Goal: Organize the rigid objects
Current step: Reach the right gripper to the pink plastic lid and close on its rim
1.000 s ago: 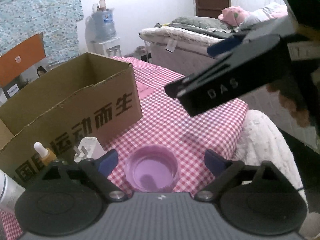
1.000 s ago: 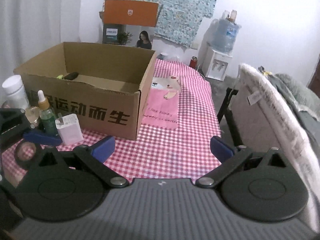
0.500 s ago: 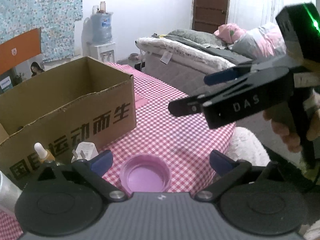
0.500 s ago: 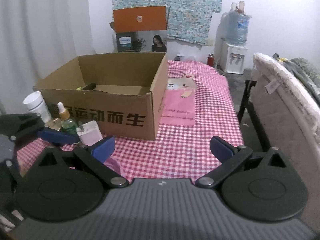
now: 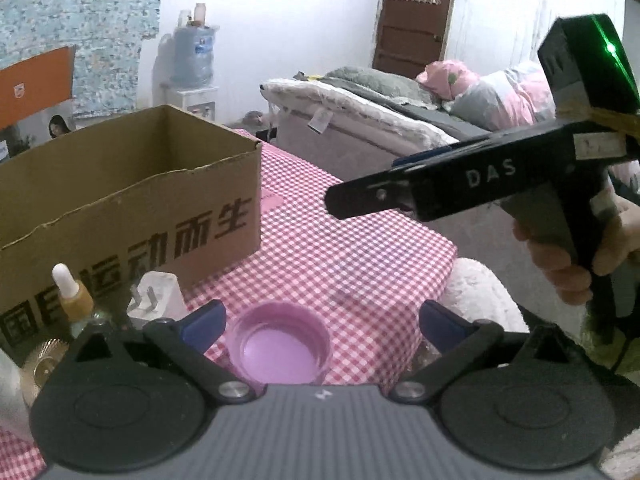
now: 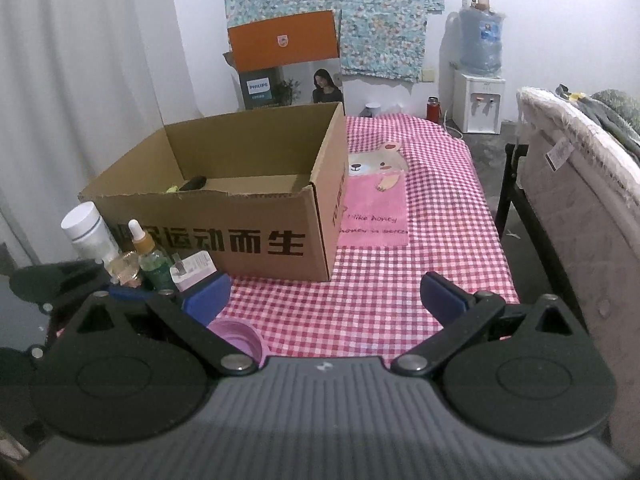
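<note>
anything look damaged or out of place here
Only minor things: the brown cardboard box has a ragged, torn front rim, and the white plug adapter beside the dropper bottle sits tilted, prongs up. Nothing is spilled.

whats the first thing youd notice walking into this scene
The big open brown cardboard box with black Chinese lettering dominates the red-and-white checked tablecloth, with small bottles and a white plug adapter clustered at its front left corner. Nearer, a round pink plastic lid sits between the open left gripper, while the black right gripper hovers open, holding nothing.
</note>
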Tool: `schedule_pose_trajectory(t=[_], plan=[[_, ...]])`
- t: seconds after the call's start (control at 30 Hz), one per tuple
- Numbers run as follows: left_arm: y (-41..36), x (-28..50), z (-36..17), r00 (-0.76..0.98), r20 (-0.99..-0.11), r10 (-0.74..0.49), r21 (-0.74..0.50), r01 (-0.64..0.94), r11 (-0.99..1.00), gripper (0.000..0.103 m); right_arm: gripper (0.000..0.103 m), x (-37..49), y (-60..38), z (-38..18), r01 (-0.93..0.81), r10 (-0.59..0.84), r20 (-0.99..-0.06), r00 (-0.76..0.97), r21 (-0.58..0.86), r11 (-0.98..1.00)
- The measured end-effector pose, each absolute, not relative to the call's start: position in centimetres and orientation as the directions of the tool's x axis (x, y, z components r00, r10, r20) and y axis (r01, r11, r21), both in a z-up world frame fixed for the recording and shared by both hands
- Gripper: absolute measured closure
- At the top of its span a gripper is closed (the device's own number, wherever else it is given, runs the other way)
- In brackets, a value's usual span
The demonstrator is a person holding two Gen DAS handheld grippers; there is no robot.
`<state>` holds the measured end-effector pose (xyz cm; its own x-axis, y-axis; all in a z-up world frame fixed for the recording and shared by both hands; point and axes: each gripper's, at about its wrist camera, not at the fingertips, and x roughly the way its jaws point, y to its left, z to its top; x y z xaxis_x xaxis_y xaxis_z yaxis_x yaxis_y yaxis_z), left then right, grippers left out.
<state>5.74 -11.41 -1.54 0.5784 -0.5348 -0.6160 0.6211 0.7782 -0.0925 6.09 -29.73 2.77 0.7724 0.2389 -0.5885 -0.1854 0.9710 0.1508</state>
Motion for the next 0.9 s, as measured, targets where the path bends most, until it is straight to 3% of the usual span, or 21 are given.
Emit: schedule_pose_trajectory(t=[0.23,0.63,0.9], plan=[[-11.5,5.9,-1.8,0.553,-0.632,-0.543,-0.116,0.626,0.771,0.000,0.001,6.3,-29.8,2.4,-0.194,0.277,-0.588,0.760,0.202,0.960],[-12.8,5.6,-3.4,0.565,-0.689,-0.453,-0.008,0.619,0.785,0.000,0.002,6.1,-29.4,0.9,-0.227,0.340,-0.612,0.714,0.257,0.939],[-13.5,6.3,-4.3,0.597,-0.705,-0.384,0.064,0.593,0.803,0.005,0.008,6.2,-29.4,-0.9,-0.248,0.387,-0.644,0.661,0.299,0.921]])
